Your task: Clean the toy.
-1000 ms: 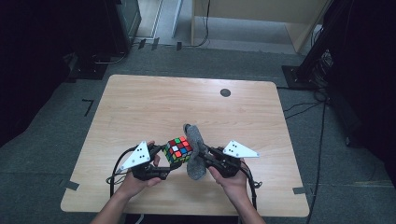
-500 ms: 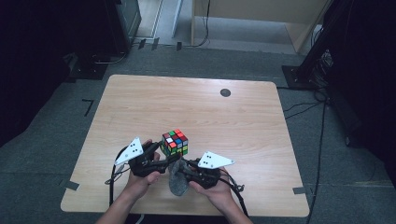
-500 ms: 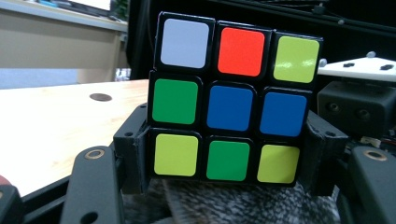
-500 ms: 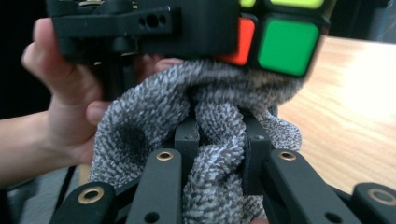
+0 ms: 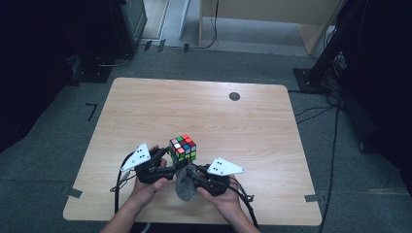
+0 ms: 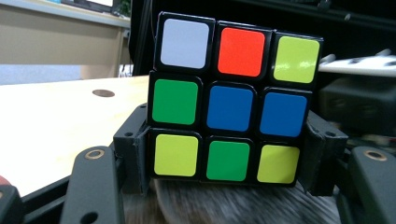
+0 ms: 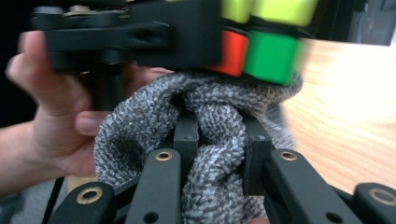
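The left gripper (image 6: 224,182) is clamped on a puzzle cube (image 6: 232,100), its jaws pressed against the lowest layer on both sides. The cube is hard glossy black plastic with square stickers in white, red, yellow, green and blue, three per row. It is held near the table's near edge, left of centre (image 5: 182,148). The right gripper (image 7: 217,140) is clamped on a grey cloth (image 7: 205,135), a nubby knitted fabric bunched between its jaws and touching the cube's underside. No writing is legible. The table (image 5: 204,114) is pale wood-grain laminate with rounded corners and a dark round grommet (image 5: 234,96) at the far right. Grey carpet (image 5: 350,184) surrounds it.
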`<state>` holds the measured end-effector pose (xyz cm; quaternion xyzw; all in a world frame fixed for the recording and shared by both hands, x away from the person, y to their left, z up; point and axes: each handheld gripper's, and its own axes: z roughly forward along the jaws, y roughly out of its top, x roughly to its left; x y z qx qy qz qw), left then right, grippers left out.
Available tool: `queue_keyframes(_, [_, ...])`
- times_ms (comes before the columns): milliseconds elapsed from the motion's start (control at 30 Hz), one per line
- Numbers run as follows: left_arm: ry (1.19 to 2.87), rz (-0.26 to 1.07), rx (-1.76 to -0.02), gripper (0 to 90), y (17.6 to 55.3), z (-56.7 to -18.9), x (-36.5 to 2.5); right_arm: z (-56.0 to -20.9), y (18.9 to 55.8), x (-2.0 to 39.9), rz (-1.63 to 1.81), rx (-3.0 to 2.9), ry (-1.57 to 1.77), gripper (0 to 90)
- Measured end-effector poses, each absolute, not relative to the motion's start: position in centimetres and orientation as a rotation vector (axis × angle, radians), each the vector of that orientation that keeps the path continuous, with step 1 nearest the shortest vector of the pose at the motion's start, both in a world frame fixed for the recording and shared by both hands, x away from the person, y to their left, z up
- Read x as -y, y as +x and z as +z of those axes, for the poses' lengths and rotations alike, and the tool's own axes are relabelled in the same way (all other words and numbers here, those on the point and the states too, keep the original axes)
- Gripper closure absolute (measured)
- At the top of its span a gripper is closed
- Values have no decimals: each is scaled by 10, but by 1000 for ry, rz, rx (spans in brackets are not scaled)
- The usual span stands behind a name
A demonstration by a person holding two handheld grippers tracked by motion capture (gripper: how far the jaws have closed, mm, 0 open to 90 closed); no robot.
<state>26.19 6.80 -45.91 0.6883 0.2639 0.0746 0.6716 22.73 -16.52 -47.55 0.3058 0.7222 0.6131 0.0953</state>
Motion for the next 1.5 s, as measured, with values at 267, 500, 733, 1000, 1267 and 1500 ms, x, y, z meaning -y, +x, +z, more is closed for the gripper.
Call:
queue_keyframes(267, [1530,173,-616,336,264,-457,-76,-474,241,197,1672,-1974,1090,734])
queue_keyframes(500, [1531,143,-642,336,269,-458,-78,-475,251,215,1574,-1930,1094,632])
queue_keyframes(733, [1544,70,-672,335,276,-458,-82,-472,254,221,1502,-1927,1044,402])
queue_keyframes(1000, [1583,-23,-676,335,287,-456,-91,-464,247,215,1553,-1964,707,329])
queue_keyframes(1267, [1665,-76,-611,335,291,-456,-88,-469,241,202,1546,-1930,513,310])
queue_keyframes(1500, [1686,-122,-595,335,293,-457,-87,-472,235,193,1505,-1919,361,294])
